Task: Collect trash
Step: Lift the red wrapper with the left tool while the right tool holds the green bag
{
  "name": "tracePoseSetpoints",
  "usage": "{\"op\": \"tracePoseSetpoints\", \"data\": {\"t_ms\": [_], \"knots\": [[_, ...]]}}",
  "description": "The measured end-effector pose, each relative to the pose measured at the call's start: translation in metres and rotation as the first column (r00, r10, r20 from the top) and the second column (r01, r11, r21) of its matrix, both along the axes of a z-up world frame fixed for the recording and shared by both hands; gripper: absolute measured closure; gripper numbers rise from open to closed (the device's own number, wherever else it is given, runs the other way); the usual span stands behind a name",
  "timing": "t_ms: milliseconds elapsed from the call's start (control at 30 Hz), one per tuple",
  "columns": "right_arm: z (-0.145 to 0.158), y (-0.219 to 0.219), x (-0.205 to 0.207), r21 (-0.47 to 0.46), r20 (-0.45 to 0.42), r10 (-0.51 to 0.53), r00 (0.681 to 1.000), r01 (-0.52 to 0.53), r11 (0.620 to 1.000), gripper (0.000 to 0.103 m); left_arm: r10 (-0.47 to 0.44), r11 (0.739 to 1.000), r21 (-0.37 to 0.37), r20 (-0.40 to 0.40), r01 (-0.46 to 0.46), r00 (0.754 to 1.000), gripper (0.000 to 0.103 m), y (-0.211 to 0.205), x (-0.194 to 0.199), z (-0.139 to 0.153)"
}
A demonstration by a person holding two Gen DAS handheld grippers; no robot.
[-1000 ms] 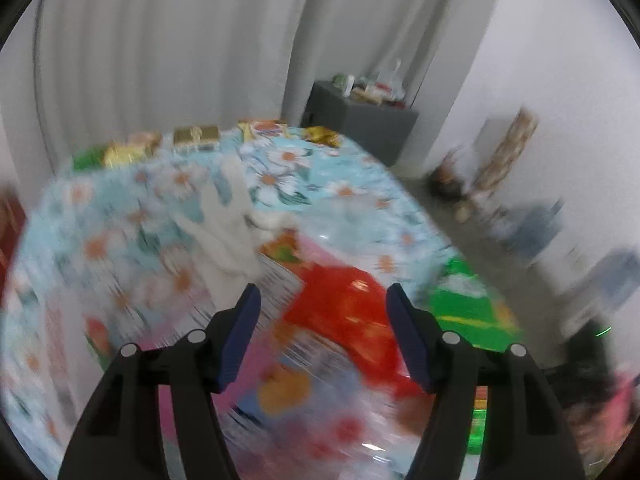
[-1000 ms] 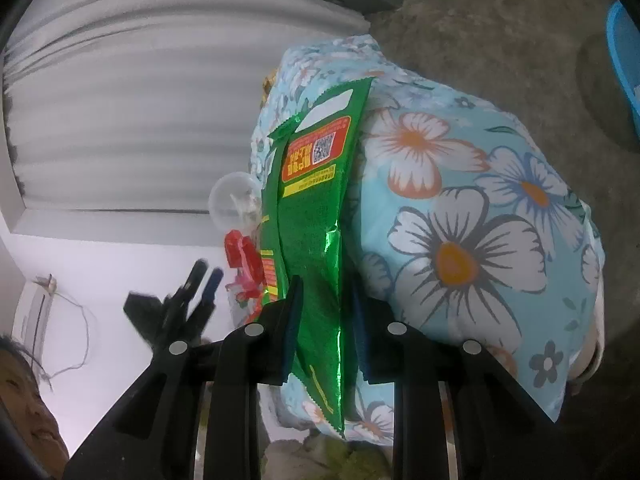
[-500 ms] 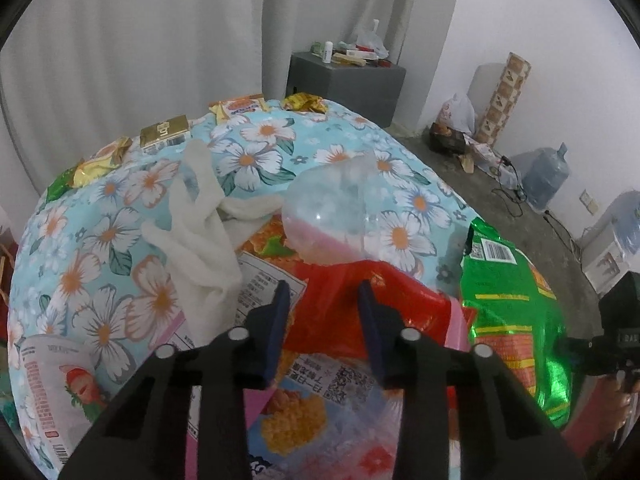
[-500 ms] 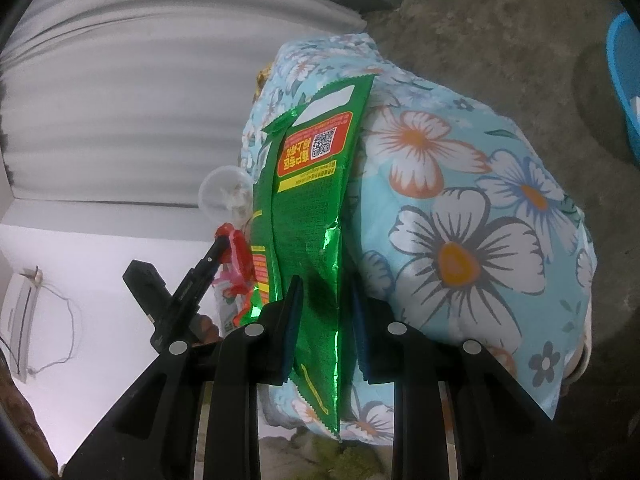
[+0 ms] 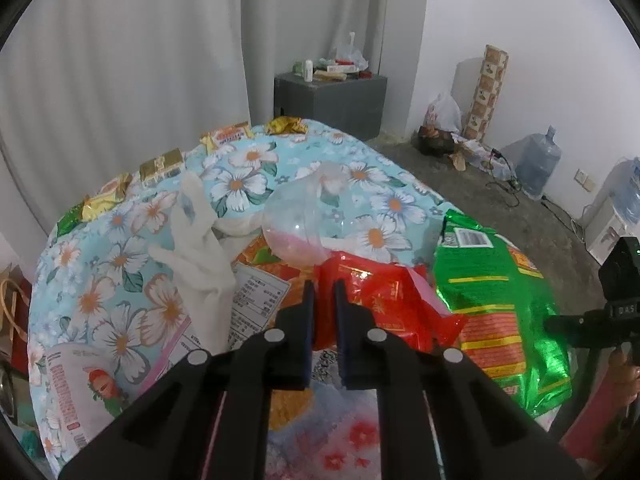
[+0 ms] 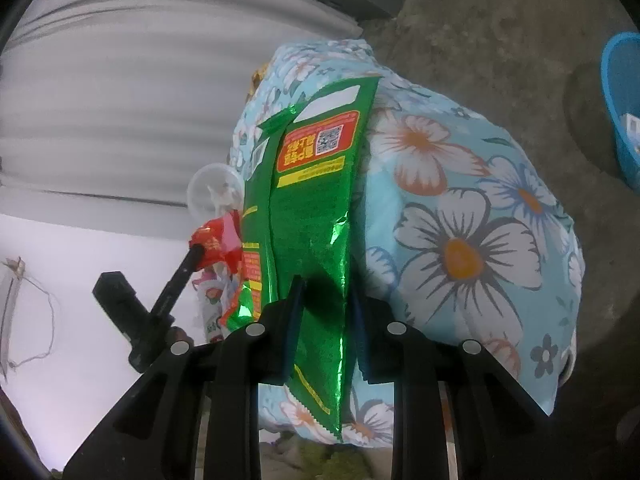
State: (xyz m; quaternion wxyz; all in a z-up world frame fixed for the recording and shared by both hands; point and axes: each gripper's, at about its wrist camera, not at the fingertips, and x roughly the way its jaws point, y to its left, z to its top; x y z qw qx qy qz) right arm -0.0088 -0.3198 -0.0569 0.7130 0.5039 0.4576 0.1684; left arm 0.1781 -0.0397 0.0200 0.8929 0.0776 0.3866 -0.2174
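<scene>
My left gripper is shut on a red wrapper that lies in a heap of trash on the flowered table. The wrapper also shows in the right wrist view, pinched by the left gripper. My right gripper is shut on a green snack bag and holds it on edge beside the table. The bag also shows in the left wrist view, with the right gripper's body at the far right.
A clear plastic cup, a white plastic bag and printed wrappers lie around the red wrapper. Gold wrappers line the table's far edge. A blue bin stands on the floor. A grey cabinet and water jugs stand further off.
My left gripper has come down over the trash heap and closed from wide open onto the red wrapper. My right gripper still holds the green bag, barely moved.
</scene>
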Motion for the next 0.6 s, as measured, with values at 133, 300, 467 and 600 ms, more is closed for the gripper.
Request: {"op": "tracePoseSetpoints", "data": {"t_ms": [133,300,467,600], "knots": [[0.007,0.004,0.0,-0.041,0.013,0.013,1.0,-0.012,0.999,0.079,0.01,0.999,-0.032,0.014,-0.009,1.0,0.095,0.005,-0.007,0.007],[0.006,0.007,0.0,-0.057,0.013,0.005,1.0,-0.004,0.998,0.083,0.021,0.998,-0.057,0.027,-0.02,0.999,0.095,0.012,-0.015,0.014],[0.005,0.008,-0.003,-0.054,0.021,-0.013,1.0,0.015,0.998,0.096,0.036,0.996,-0.082,0.053,-0.031,0.998,0.095,0.02,-0.023,0.025],[0.013,0.009,-0.008,-0.06,0.058,-0.02,0.998,0.023,0.998,0.101,0.042,0.995,-0.098,0.071,-0.034,0.997,0.095,0.024,-0.028,0.035]]}}
